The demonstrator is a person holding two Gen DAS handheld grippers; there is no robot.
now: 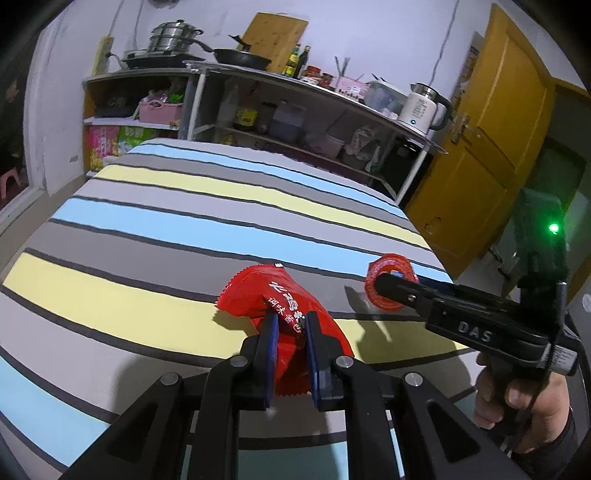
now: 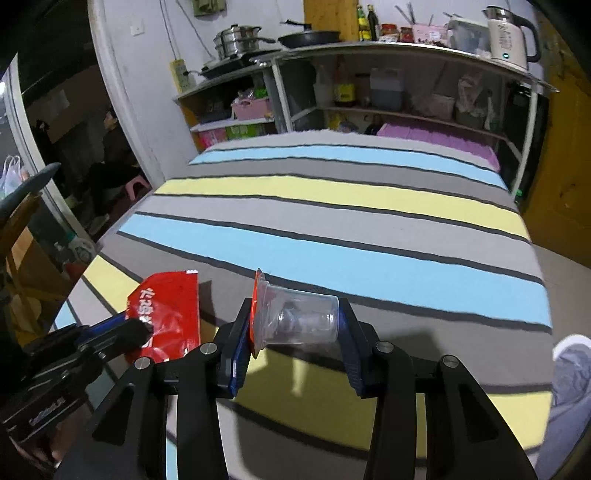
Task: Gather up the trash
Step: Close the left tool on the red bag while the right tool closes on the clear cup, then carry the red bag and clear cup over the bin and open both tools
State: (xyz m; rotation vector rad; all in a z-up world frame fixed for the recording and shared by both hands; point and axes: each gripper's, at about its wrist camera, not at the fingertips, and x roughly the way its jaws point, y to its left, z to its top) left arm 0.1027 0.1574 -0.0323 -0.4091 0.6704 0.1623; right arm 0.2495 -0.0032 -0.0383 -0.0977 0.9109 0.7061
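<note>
Left gripper [image 1: 290,325] clamped on red wrapper [image 1: 273,291] — above striped bedspread [image 1: 166,206]. Right gripper [image 2: 295,325] beside it, jaws wide, pressing clear cup [image 2: 303,317] — red-lidded.

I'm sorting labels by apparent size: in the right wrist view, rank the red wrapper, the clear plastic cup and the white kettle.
1. red wrapper
2. clear plastic cup
3. white kettle
The kettle stands far back on the shelf, so it may only look smallest.

my left wrist cam: close, angled down over striped bed [image 1: 184,221] toward shelves [image 1: 295,92] | my right wrist cam: same facing, close | shared: bed, shelves, each other's gripper
</note>
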